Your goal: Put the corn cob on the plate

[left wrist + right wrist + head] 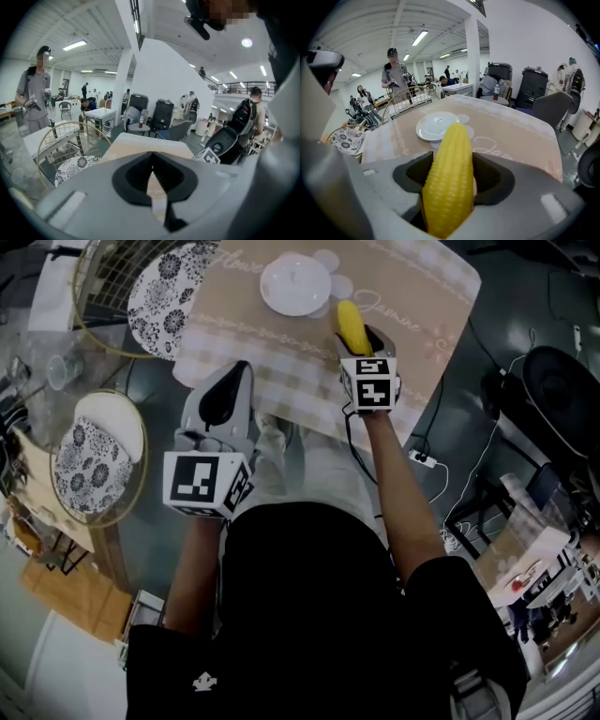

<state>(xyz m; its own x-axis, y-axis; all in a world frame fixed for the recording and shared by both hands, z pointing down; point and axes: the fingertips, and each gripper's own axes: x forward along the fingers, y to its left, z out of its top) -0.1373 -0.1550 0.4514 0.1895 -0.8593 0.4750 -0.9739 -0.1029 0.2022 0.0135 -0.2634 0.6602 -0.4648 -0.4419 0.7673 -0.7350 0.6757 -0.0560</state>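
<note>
Right tongs (359, 338) clamp the corn cob (351, 324), held just short of the white plate (295, 284), over the surface (281, 367). Left tongs (225, 399) closed, empty, well back from the plate.

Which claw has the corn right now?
The right claw: it is shut on the yellow corn cob, close to the white plate. The left claw is shut on nothing.

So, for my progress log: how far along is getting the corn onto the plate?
Done: the right gripper has its jaws shut on the corn cob. In hand: the cob's tip is just short of the white plate, which is bare. Left: move it over the plate and release. The left gripper is shut, idle.
</note>
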